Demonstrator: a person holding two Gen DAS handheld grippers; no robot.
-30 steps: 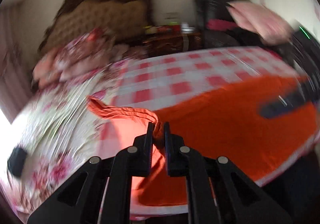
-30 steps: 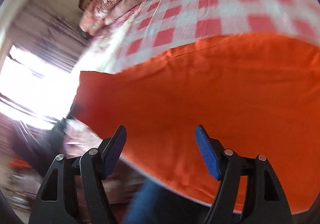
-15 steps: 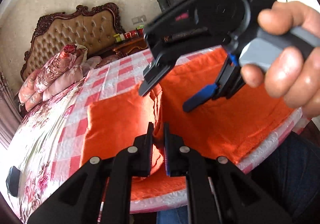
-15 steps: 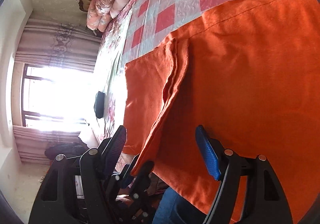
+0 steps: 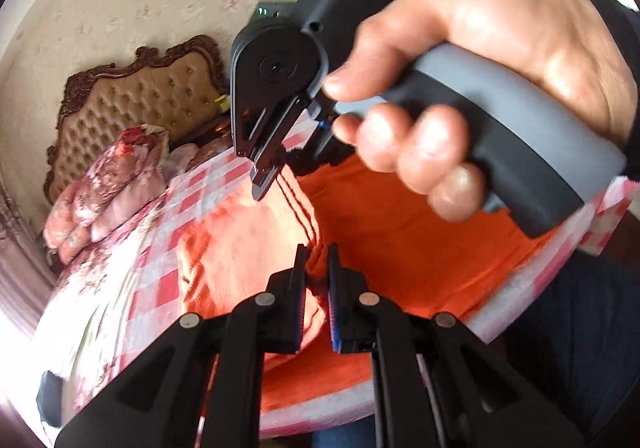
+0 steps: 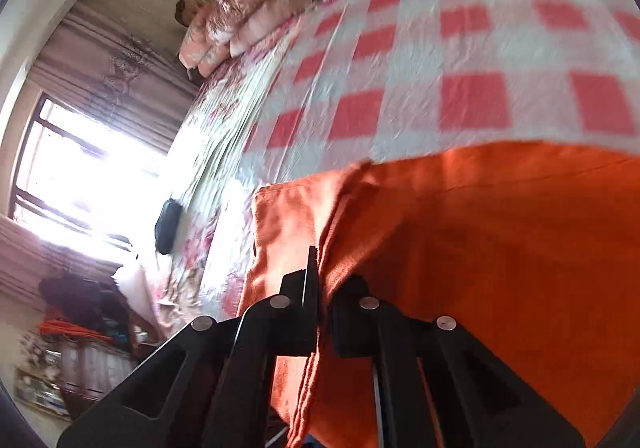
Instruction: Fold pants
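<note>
- The left gripper [image 5: 317, 268] was pinched shut on a folded edge of the orange pants [image 5: 400, 248], keeping that layer lifted off the checked bedcover [image 6: 460, 68].
- The right gripper [image 6: 320, 268] was clamped on the same fold's edge, apparently to carry it across.

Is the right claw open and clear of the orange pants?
No, the right claw is shut on a fold of the orange fabric pants.
</note>
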